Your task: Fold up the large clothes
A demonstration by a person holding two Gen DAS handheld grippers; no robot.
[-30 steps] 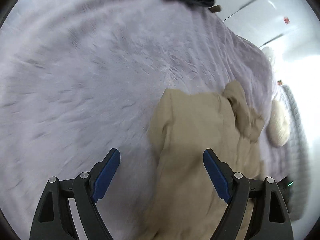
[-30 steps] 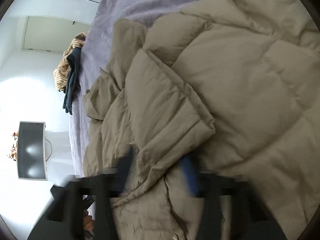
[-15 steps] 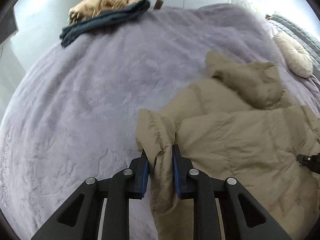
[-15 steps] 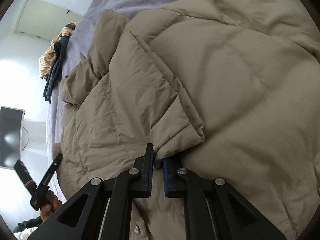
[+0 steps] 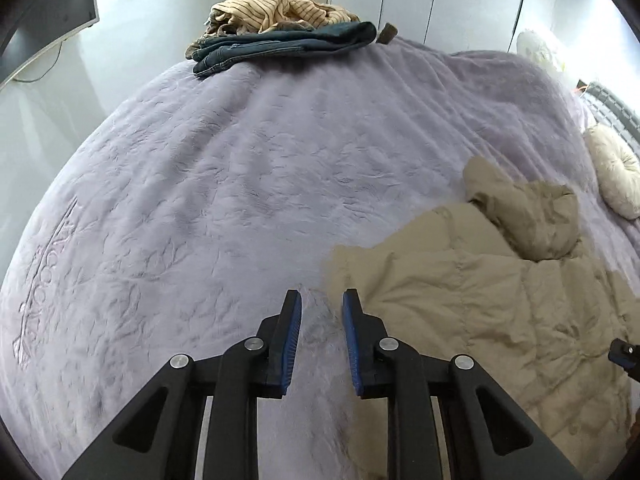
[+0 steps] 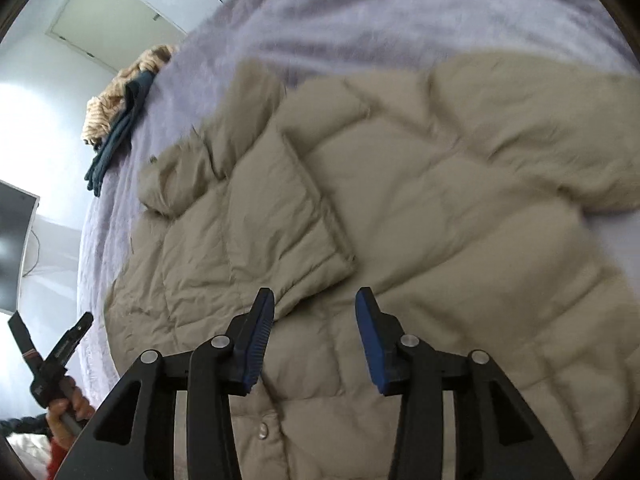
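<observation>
A beige quilted puffer jacket (image 5: 500, 300) lies on the lilac bedspread (image 5: 240, 180), with its hood (image 5: 524, 208) bunched at the far side. My left gripper (image 5: 320, 312) is open and empty over the bedspread, just left of the jacket's edge. In the right wrist view the jacket (image 6: 400, 208) fills the frame, with one sleeve (image 6: 280, 216) folded across the body. My right gripper (image 6: 314, 312) is open and empty, hovering just in front of the sleeve cuff (image 6: 320, 276). The left gripper shows at the left edge of the right wrist view (image 6: 52, 356).
A pile of folded dark jeans (image 5: 288, 46) and a striped garment (image 5: 272, 12) sits at the far edge of the bed. A round cream cushion (image 5: 616, 170) lies at the right. A wardrobe (image 5: 460, 0) stands behind. A monitor (image 6: 12, 248) hangs on the wall.
Both grippers were shut on the jacket half a second ago, left on its edge and right on the sleeve cuff. Both have let go, opened and drawn back a little.
</observation>
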